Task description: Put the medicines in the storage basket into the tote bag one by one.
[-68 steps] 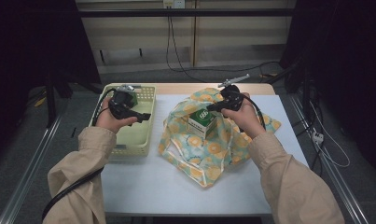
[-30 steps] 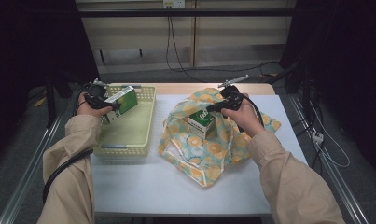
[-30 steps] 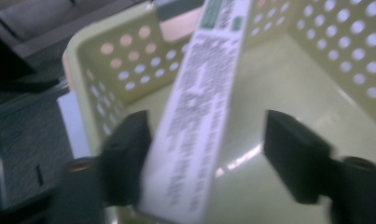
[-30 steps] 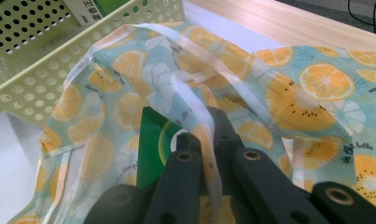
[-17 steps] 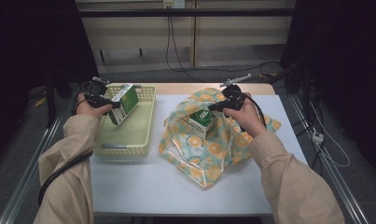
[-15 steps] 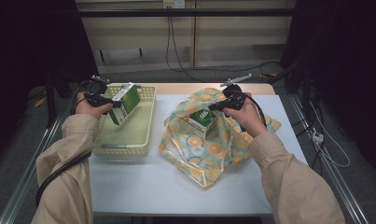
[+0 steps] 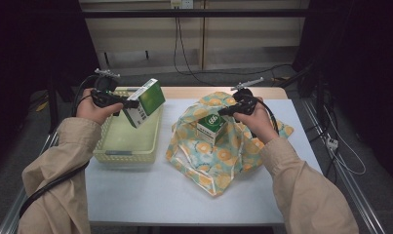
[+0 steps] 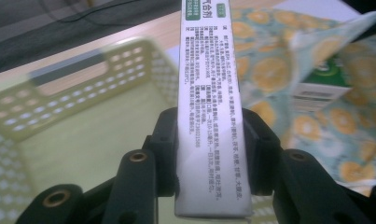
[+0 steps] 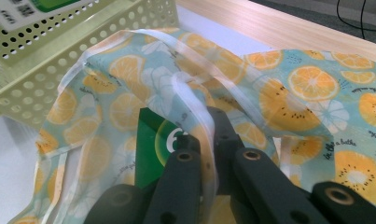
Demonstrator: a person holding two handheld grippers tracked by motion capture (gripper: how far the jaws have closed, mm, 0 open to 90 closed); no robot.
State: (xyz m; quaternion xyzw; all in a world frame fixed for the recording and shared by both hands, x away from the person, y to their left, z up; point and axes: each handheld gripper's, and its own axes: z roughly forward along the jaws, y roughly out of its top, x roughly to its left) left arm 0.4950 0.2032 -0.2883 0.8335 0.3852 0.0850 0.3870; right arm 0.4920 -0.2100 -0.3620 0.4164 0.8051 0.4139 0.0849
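Note:
My left gripper (image 7: 130,104) is shut on a green and white box (image 7: 144,102), held tilted in the air above the yellow-green basket (image 7: 127,152). In the left gripper view the box's white printed side (image 8: 210,116) stands between the two black jaws. My right gripper (image 7: 224,111) is shut on the rim of an orange-print bag (image 7: 218,156) and holds it up. A second green and white box (image 7: 211,128) sits inside the bag's mouth. In the right gripper view the bag's white hem (image 9: 197,116) runs between the jaws, over the green box (image 9: 150,144).
The basket stands at the table's left, the bag at its middle and right. White tabletop (image 7: 155,190) lies bare in front of both. A wooden strip (image 7: 194,91) runs along the far edge. Cables trail on the floor behind and at the right.
My left gripper has risen out of the basket with a green and white box and carried it up and rightward. The right gripper has kept holding the bag's rim.

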